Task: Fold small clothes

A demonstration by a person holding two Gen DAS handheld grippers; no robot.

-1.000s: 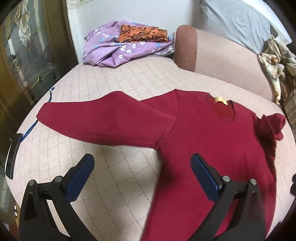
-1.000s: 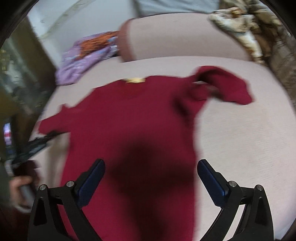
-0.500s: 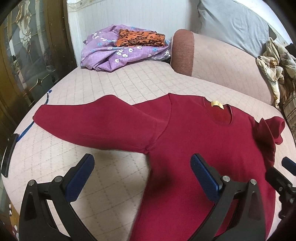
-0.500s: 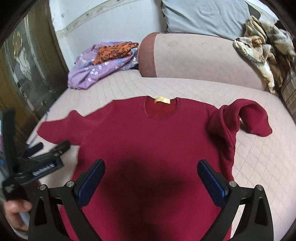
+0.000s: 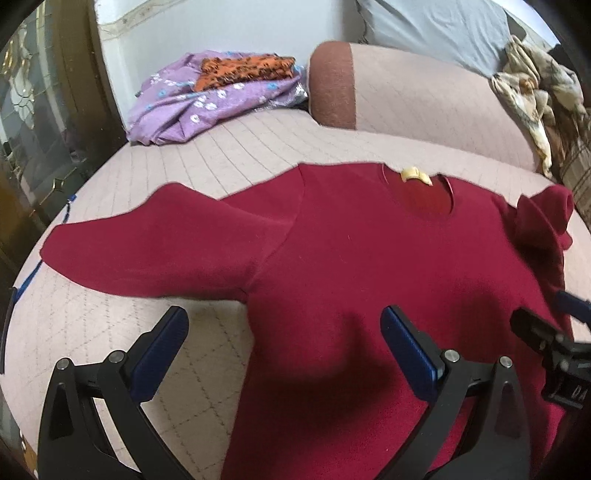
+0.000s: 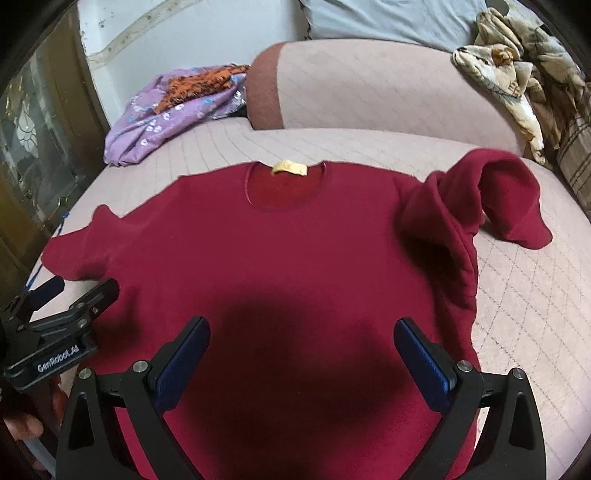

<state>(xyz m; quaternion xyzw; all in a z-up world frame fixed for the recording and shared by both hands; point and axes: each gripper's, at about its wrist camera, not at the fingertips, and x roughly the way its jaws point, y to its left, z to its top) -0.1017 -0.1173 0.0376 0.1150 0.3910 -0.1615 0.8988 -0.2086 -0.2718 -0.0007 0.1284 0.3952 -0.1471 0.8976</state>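
A dark red long-sleeved sweater (image 5: 354, 266) lies front up on the pink quilted bed (image 5: 229, 155), its collar with a yellow label (image 6: 290, 168) at the far side. Its left sleeve (image 5: 147, 247) lies spread flat; its right sleeve (image 6: 491, 199) is bunched up and folded over. My left gripper (image 5: 284, 343) is open and empty above the sweater's left side, near the armpit. My right gripper (image 6: 301, 354) is open and empty above the sweater's body. Each gripper shows in the other's view, the left gripper (image 6: 70, 299) at left and the right gripper (image 5: 554, 321) at right.
A purple flowered cloth (image 5: 207, 99) with an orange patterned one (image 5: 243, 68) on it lies at the far left corner. A pink bolster (image 6: 388, 88) runs along the back, with a grey pillow (image 6: 388, 18) and a beige patterned cloth (image 6: 513, 70) behind. A dark wooden cabinet (image 5: 40, 122) stands left.
Both grippers have moved in over the sweater. The right gripper's view has steadied and swung left; it has come into the left wrist view at right. Both stay open.
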